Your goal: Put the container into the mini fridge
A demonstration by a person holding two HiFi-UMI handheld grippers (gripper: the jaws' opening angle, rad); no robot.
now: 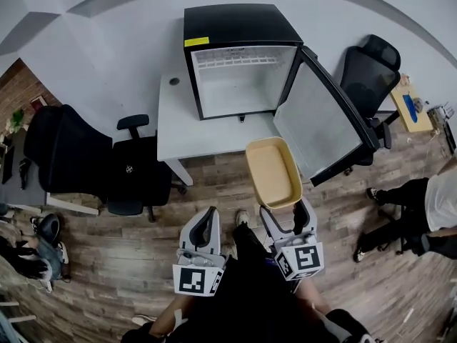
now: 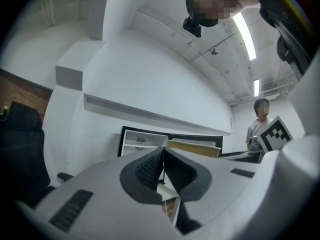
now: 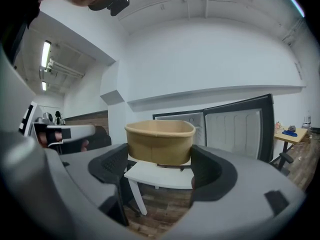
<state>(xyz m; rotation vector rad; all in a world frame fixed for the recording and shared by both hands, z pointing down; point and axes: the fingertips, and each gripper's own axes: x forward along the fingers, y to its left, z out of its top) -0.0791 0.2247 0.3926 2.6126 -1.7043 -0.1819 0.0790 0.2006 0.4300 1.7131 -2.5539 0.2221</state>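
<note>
Tan container (image 1: 272,171) is up in the air over the floor, clamped between the right gripper (image 1: 285,211) fingers, still short of the mini fridge (image 1: 239,63) on the white table (image 1: 178,131). The fridge door (image 1: 321,120) is wide open, so I'd say only the carry-in and drop are left. Left gripper (image 1: 206,220) fingers are pressed together on nothing.

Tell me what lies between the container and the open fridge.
Only a bare strip of white table, in the head view. The right gripper holds the container in front of the open fridge.
</note>
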